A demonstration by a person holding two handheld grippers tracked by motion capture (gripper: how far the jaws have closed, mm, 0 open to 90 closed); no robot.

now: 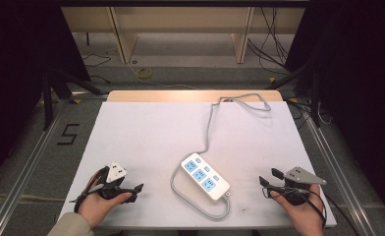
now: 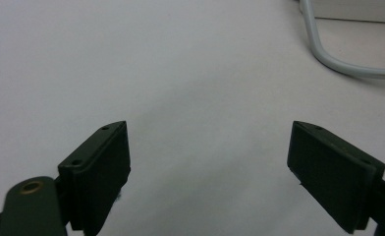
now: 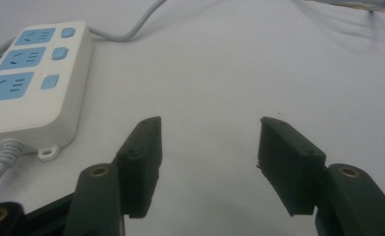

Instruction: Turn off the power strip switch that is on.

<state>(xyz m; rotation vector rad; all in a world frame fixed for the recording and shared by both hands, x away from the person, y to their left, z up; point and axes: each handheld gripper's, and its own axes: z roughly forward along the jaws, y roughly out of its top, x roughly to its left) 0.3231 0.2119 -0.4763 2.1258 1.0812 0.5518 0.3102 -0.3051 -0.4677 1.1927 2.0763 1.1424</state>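
A white power strip [image 1: 205, 177] with three blue sockets and blue switches lies near the front middle of the white table [image 1: 146, 132]. Its grey cable [image 1: 207, 129] loops round its near end and runs off the far edge. My left gripper [image 1: 135, 190] rests at the front left, open, with nothing between its jaws [image 2: 210, 147]. At the front right my right gripper [image 1: 269, 178] is open and empty too [image 3: 210, 142]. In the right gripper view the power strip [image 3: 31, 83] lies ahead to the left. A bend of the cable [image 2: 338, 59] shows in the left gripper view.
The table's wooden far edge [image 1: 195, 95] lies beyond the white sheet. Beyond it stand wooden furniture legs [image 1: 122, 34] and loose cables on the floor [image 1: 144, 73]. A "5" is marked on the floor at left [image 1: 68, 133]. Metal rails run along both sides.
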